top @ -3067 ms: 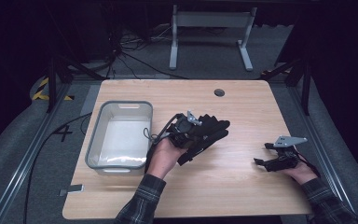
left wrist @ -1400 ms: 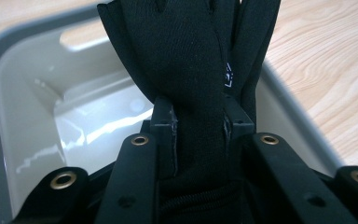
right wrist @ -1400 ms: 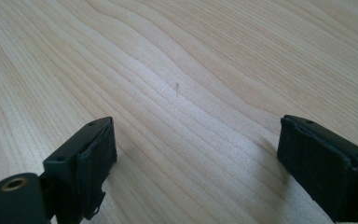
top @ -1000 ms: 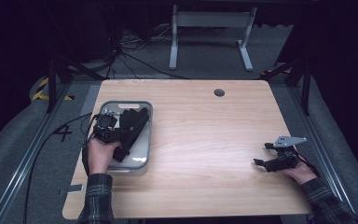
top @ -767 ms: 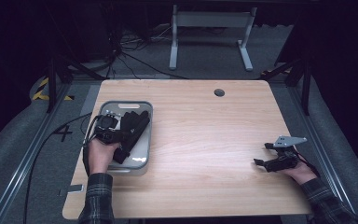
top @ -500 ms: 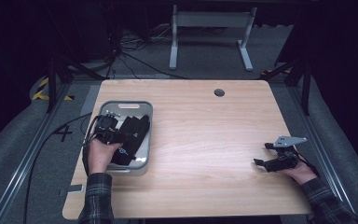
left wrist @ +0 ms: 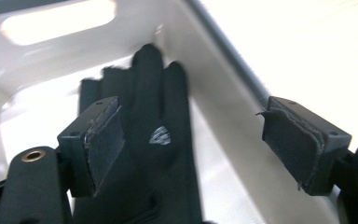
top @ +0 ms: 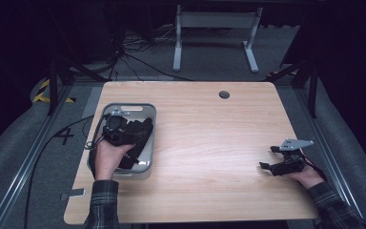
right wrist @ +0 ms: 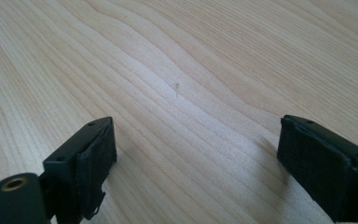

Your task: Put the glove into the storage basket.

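1. We record one table [top: 228,157], a rounded-corner rectangle of pale wood laminate with fine lengthwise grain, smooth and matt. One small round dark hole [top: 224,94] sits near its far edge.

2. We record one bin [top: 148,114], a shallow rectangular tub of pale grey plastic with rounded corners and a thickened rim. It stands on the left part of the table. In the left gripper view its inner walls are glossy white, and one oblong handle slot [left wrist: 58,22] is cut through the end wall.

3. We record one glove [left wrist: 161,154], of black, soft, matt fabric, with one small silver-grey mark on its back. It lies inside the bin, fingers stretched toward the slotted end wall, against the bin's side wall.

4. We count two grippers, both of black hard plastic with dark, frayed foam pads.
   - The left gripper [left wrist: 205,140] hangs over the bin, held in the left hand [top: 108,152]. Its jaws have just been opening and stand wide apart; the glove lies below and between them, beside the left pad, and neither pad presses on it.
   - The right gripper [right wrist: 196,161] rests low over bare wood at the table's right edge, well apart from the bin. Its jaws stand wide apart with nothing between them.

5. We count two sleeves of dark plaid cloth, one on each forearm.
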`<act>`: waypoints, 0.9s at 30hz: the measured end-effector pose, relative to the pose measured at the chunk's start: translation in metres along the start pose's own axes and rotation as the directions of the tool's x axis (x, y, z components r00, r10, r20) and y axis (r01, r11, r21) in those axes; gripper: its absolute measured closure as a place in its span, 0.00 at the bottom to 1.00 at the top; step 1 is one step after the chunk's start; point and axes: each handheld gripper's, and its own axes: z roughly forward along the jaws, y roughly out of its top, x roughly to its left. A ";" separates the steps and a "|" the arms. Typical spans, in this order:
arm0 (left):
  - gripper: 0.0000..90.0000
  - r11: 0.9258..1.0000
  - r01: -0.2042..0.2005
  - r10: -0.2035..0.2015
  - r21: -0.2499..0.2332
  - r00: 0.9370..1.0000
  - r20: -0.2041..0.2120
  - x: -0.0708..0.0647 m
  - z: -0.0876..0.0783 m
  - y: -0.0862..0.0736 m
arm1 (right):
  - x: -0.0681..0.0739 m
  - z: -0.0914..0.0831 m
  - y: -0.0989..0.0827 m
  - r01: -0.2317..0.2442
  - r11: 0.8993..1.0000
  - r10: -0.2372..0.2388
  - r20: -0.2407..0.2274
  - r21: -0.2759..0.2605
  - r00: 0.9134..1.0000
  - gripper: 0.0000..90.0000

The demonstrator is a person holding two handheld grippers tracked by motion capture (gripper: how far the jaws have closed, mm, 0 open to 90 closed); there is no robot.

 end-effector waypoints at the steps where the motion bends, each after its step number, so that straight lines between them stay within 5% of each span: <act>1: 0.23 1.000 -0.005 0.005 -0.007 1.000 0.005 -0.005 0.000 0.002 | 0.000 0.000 0.000 0.000 1.000 0.000 0.000 0.000 1.000 0.14; 13: 0.18 0.996 -0.078 0.081 -0.052 0.994 0.066 -0.051 0.006 0.015 | 0.000 0.000 0.000 -0.001 1.000 0.001 -0.001 0.000 1.000 0.13; 27: 0.13 0.983 -0.175 0.182 -0.056 0.970 0.162 -0.120 0.044 0.013 | 0.000 0.000 0.000 0.000 1.000 0.000 -0.001 0.000 1.000 0.13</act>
